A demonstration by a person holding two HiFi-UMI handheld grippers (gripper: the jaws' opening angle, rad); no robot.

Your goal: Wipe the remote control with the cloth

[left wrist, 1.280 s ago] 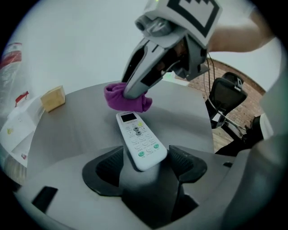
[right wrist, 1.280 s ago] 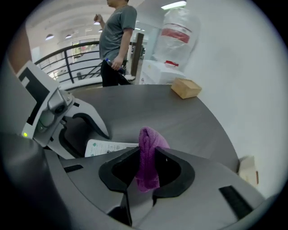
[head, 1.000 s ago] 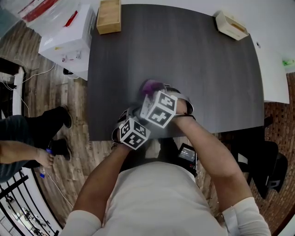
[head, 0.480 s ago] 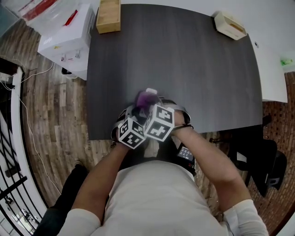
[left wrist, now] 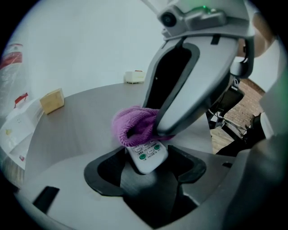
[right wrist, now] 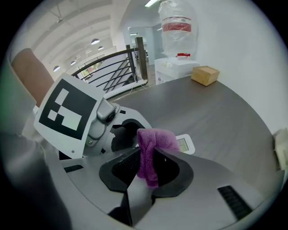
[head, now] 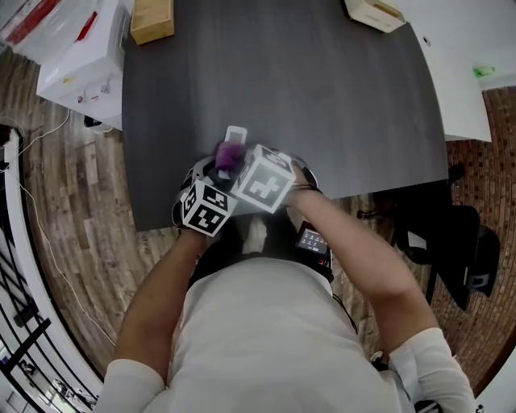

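Left gripper view: your left gripper, jaws having just been closing, is clamping the button end of the remote control over the near edge of the table. Your right gripper is pinching the cloth onto its middle. Wiping is seemingly running midway, both ends remaining. Its long axis is pointing away from you, display end farthest.

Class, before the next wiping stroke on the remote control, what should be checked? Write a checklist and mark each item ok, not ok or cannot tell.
1. White remote control with green buttons gripped in left tongs: ok; the jaws have just been closing slightly, with the remote between them.
2. Purple towelling cloth pinched in right tongs: ok.
3. Cloth touching the remote's button face: ok.
4. Remote's display end already wiped: cannot tell.
5. Tan wooden box well apart from the work on the dark grey table: ok.
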